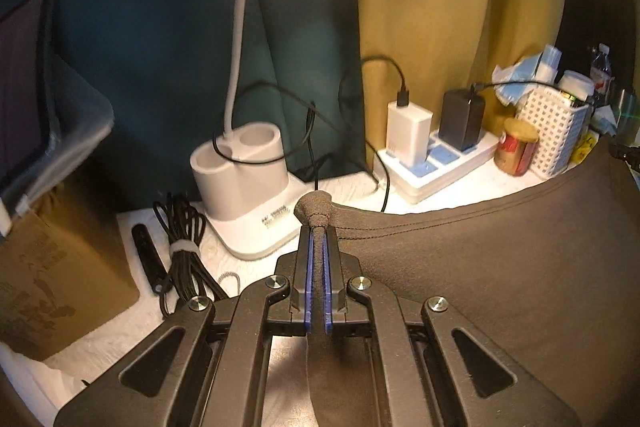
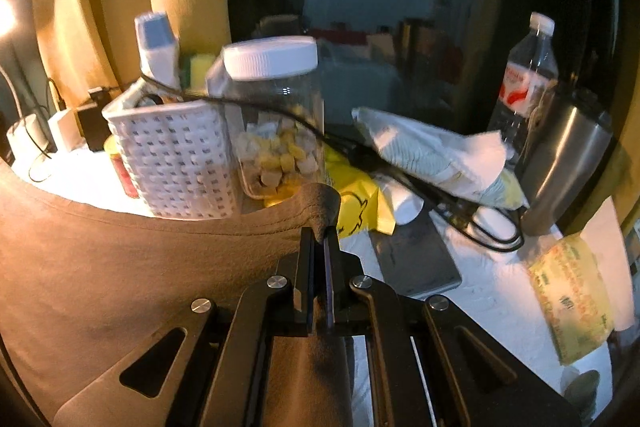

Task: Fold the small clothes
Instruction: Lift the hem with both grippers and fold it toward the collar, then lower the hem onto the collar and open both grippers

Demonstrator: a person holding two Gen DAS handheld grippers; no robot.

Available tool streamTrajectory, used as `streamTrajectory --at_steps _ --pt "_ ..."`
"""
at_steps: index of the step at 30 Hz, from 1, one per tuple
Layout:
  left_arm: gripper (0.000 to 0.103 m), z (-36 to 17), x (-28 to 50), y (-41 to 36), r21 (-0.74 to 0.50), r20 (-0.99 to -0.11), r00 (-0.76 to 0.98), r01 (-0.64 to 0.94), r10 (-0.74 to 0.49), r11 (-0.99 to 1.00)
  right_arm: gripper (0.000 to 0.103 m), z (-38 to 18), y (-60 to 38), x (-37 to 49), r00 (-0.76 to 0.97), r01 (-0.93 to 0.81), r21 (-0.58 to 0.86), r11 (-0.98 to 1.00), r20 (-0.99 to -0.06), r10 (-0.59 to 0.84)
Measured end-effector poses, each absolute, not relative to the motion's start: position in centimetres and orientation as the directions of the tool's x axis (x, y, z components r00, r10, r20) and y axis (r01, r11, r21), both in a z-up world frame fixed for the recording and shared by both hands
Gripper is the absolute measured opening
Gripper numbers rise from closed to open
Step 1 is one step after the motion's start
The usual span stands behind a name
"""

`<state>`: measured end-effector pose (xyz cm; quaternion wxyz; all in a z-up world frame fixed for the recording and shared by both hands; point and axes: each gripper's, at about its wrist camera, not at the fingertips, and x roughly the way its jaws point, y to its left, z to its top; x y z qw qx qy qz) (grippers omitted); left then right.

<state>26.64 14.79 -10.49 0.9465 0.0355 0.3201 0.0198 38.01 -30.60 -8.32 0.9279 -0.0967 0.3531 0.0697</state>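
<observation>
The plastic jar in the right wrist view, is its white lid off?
No, the white lid sits on top of the plastic jar.

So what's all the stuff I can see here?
brown garment: one, brown, stretched between both grippers.
desk lamp: one, white, table back.
power strip: one, white and blue, holding two chargers.
cable bundle: one, black, left of lamp.
cardboard box: one, brown, far left.
lattice basket: one, white, behind garment.
jar: one, clear with white lid, beside basket.
water bottle: one, clear, by window.
steel tumbler: one, silver, far right.
left hand-held gripper: one, black, shut on garment.
right hand-held gripper: one, black, shut on garment.
</observation>
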Motion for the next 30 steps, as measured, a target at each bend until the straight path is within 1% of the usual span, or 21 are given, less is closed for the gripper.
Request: streamTrajectory --at_steps 4,8,11,18,20,21,22,24,26,30 --pt "0.002 -11.6 27.2 15.1 0.081 -0.629 0.774 -0.019 0.066 0.997 0.005 -9.7 -30.8 38.6 0.718 -0.180 -0.143 0.973 -0.695 0.030" --pt "0.002 -12.7 27.7 15.2 0.081 -0.651 0.756 -0.023 0.070 0.996 0.005 -11.1 -31.9 39.7 0.686 -0.124 -0.141 0.982 -0.727 -0.018" --pt "0.002 -13.5 28.0 15.4 0.081 -0.670 0.738 -0.026 0.074 0.996 0.005 -11.2 -32.7 40.0 0.675 -0.102 -0.113 0.988 -0.737 -0.015" --pt "0.003 -14.5 28.8 15.9 0.059 -0.712 0.700 -0.031 0.064 0.998 0.005 -11.9 -33.3 40.9 0.637 -0.085 -0.110 0.990 -0.771 -0.031" --pt "0.004 -14.7 28.8 16.0 0.065 -0.720 0.690 -0.049 0.081 0.997 0.005 -12.0 -33.6 41.1 0.628 -0.079 -0.102 0.992 -0.778 -0.030" --pt "0.004 -14.8 28.9 16.1 0.070 -0.722 0.685 -0.064 0.095 0.996 0.007 -12.0 -33.7 41.1 0.625 -0.078 -0.103 0.992 -0.780 -0.032" --pt "0.004 -14.9 29.0 16.4 0.067 -0.728 0.678 -0.077 0.101 0.995 0.010 -12.0 -33.7 41.1 0.624 -0.080 -0.106 0.991 -0.781 -0.033" --pt "0.005 -14.9 29.0 16.9 0.038 -0.737 0.670 -0.090 0.089 0.995 0.029 -11.8 -33.9 41.0 0.626 -0.076 -0.120 0.990 -0.778 -0.046" --pt "0.005 -14.7 28.7 17.2 0.044 -0.740 0.665 -0.099 0.099 0.994 0.037 -11.7 -33.9 40.7 0.628 -0.074 -0.123 0.990 -0.776 -0.049" --pt "0.005 -14.1 27.6 17.6 0.030 -0.737 0.668 -0.115 0.100 0.993 0.037 -11.2 -34.0 39.4 0.628 -0.070 -0.128 0.989 -0.776 -0.055"
